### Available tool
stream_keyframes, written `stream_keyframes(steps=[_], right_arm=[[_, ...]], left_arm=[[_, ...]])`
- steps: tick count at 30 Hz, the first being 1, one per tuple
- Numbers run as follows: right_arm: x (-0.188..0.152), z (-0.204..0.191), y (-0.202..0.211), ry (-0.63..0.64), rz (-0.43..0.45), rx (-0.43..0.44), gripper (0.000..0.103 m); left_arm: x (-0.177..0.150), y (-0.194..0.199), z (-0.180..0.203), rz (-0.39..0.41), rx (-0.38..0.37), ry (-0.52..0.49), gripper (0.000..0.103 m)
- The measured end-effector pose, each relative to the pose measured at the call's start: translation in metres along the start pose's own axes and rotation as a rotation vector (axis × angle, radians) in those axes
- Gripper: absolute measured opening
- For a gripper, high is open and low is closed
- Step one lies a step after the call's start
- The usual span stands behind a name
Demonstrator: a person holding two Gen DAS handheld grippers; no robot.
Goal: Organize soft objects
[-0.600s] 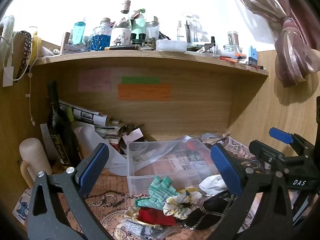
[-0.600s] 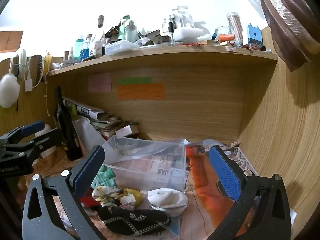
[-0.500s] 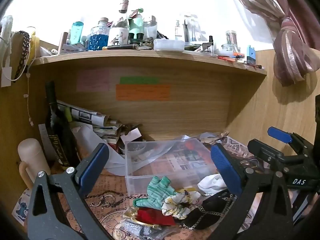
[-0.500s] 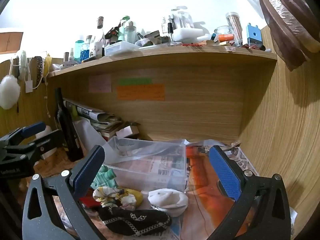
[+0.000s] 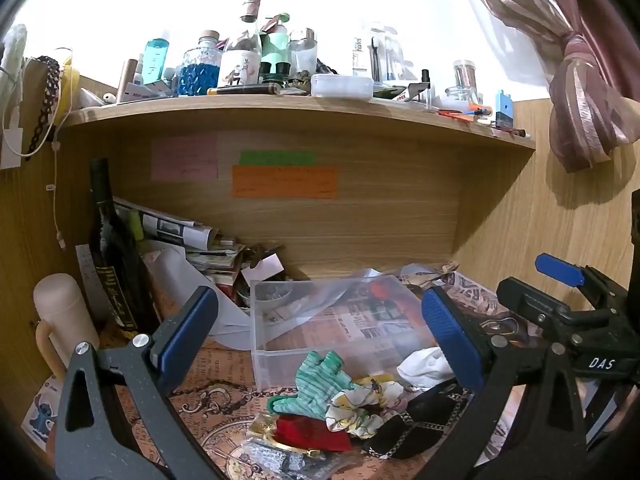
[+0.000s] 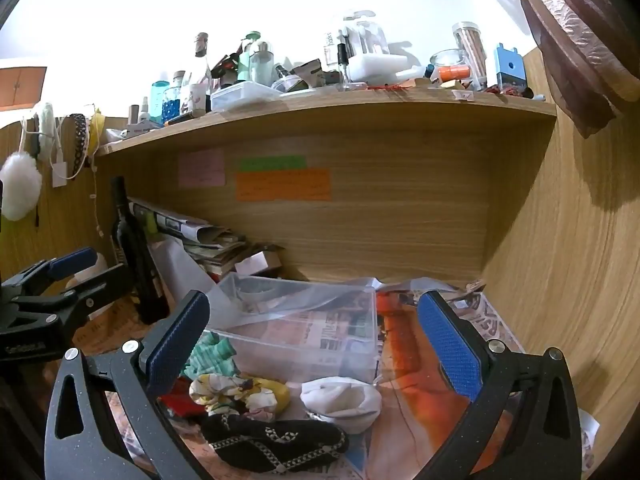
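Note:
A pile of soft things lies in front of a clear plastic box (image 5: 320,320) (image 6: 304,320): a green striped glove (image 5: 320,384) (image 6: 210,356), a yellow floral scrunchie (image 5: 364,404) (image 6: 236,394), a red cloth (image 5: 308,432), a white sock (image 5: 424,368) (image 6: 340,400) and a black patterned sock (image 6: 276,444) (image 5: 408,428). My left gripper (image 5: 320,336) is open and empty above the pile. My right gripper (image 6: 312,340) is open and empty, over the pile and box; it shows at the right of the left wrist view (image 5: 560,280).
A dark wine bottle (image 5: 112,256) and a beige mug (image 5: 60,320) stand at the left. Stacked newspapers (image 5: 180,232) lean at the back. A cluttered wooden shelf (image 5: 300,108) hangs overhead. A wooden side wall (image 6: 560,280) closes the right. Newspaper sheets (image 6: 420,360) cover the desk.
Both grippers have barely moved; the views shift only slightly. Nothing was taken hold of or let go.

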State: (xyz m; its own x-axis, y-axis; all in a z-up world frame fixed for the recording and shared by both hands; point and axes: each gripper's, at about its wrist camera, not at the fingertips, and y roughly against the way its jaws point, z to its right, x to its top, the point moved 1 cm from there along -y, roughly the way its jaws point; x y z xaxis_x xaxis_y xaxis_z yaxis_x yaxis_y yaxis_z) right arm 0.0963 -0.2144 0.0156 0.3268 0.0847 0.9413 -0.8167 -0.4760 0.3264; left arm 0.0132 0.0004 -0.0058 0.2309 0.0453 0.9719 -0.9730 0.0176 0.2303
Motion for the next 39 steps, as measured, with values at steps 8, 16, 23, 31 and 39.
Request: stream_keyframes(steps=[8, 16, 23, 31, 39], right_arm=[[0.0007, -0.0021, 0.0, 0.006, 0.003, 0.004, 0.103], [0.0004, -0.0006, -0.0013, -0.004, 0.008, 0.006, 0.103], [0.0004, -0.001, -0.0017, -0.005, 0.008, 0.006, 0.103], [0.0009, -0.0009, -0.0022, -0.006, 0.009, 0.008, 0.103], [0.0013, -0.001, -0.0015, -0.009, 0.009, 0.009, 0.103]], left_arm=[[-0.0004, -0.0002, -0.0005, 0.001, 0.001, 0.001, 0.103], [-0.0007, 0.0003, 0.0, 0.002, 0.003, 0.001, 0.103], [-0.0008, 0.0001, -0.0004, 0.001, 0.003, 0.001, 0.103], [-0.0005, 0.0003, -0.0002, 0.001, 0.002, 0.002, 0.103], [-0.0001, 0.0003, -0.0003, 0.001, 0.001, 0.002, 0.103]])
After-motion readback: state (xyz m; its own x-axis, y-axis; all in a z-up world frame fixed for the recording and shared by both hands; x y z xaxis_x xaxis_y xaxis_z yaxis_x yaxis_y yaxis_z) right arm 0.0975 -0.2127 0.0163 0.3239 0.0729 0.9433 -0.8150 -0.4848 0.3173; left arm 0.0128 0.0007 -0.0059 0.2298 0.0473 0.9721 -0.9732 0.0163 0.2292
